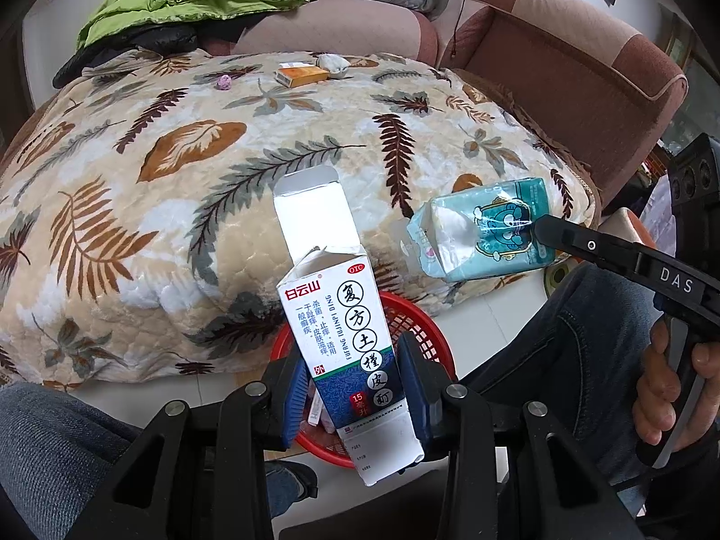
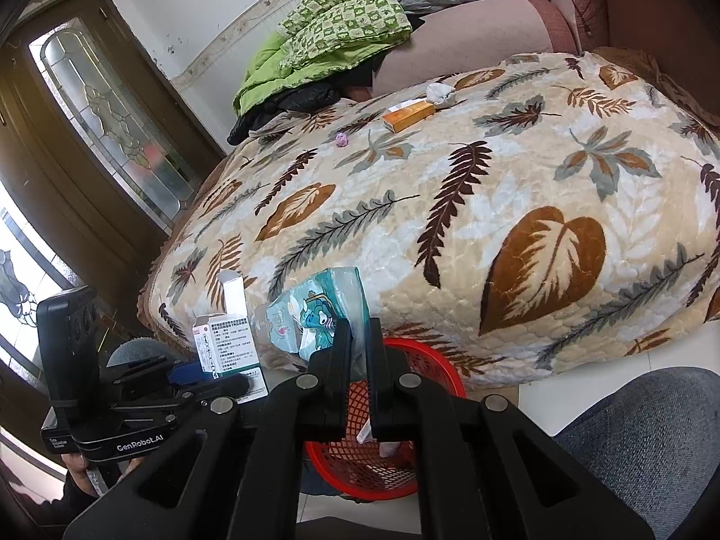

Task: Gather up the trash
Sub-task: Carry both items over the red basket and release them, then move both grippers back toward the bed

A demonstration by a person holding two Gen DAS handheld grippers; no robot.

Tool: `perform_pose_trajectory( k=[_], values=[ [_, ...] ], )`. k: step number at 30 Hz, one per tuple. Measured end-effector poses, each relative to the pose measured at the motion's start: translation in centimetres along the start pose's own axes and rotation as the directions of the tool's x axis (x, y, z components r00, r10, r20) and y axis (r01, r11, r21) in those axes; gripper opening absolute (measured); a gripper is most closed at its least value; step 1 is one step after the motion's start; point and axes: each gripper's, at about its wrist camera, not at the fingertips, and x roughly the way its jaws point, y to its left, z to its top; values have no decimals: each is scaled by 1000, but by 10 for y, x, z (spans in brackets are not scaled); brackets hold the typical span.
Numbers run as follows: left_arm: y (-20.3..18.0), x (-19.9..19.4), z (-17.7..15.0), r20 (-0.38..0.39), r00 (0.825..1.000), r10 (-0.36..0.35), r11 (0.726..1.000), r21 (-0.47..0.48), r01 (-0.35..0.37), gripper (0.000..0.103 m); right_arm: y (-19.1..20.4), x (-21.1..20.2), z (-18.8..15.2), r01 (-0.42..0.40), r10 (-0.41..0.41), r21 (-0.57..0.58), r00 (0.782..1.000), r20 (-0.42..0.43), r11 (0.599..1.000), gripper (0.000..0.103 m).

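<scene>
My left gripper [image 1: 355, 387] is shut on a white and blue medicine box [image 1: 346, 342] with its top flap open, held above the red mesh basket [image 1: 405, 315]. The box also shows in the right wrist view [image 2: 227, 342]. My right gripper [image 2: 357, 333] is shut on a teal tissue packet [image 2: 324, 306], held over the same basket [image 2: 432, 364]; the packet also shows in the left wrist view [image 1: 486, 234]. On the leaf-patterned blanket [image 1: 180, 207] lie an orange box [image 1: 301, 74], a crumpled white tissue [image 1: 333, 63] and a small pink scrap [image 1: 223, 82].
The basket stands on the white floor between my knees, with some trash inside. A brown armchair [image 1: 562, 67] is at the right. Green bedding [image 2: 333, 31] and grey pillows lie behind the blanket. A wooden door with glass [image 2: 103, 112] is at the left.
</scene>
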Motion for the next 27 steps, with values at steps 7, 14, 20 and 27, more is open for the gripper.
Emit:
perform_pose_trajectory(
  k=[7,14,20,27],
  values=[
    [1,0,0,4,1000,3,1000,6,-3,43,0,2,-2,-34,34,5,999,-8,999,9],
    [-1,-5,1,34,999,22,1000,18,-22,74,-4,-10,4,-103,102,26,994,35,994,34],
    [-3,-10,6,65,993,99,994,35,-101,82,2,-18,26,-105,104,11,992,78,994,64],
    [7,-27,40,133,973,186,981,33,-192,84,11,-26,74,-66,71,-38,986,151,997,74]
  ],
)
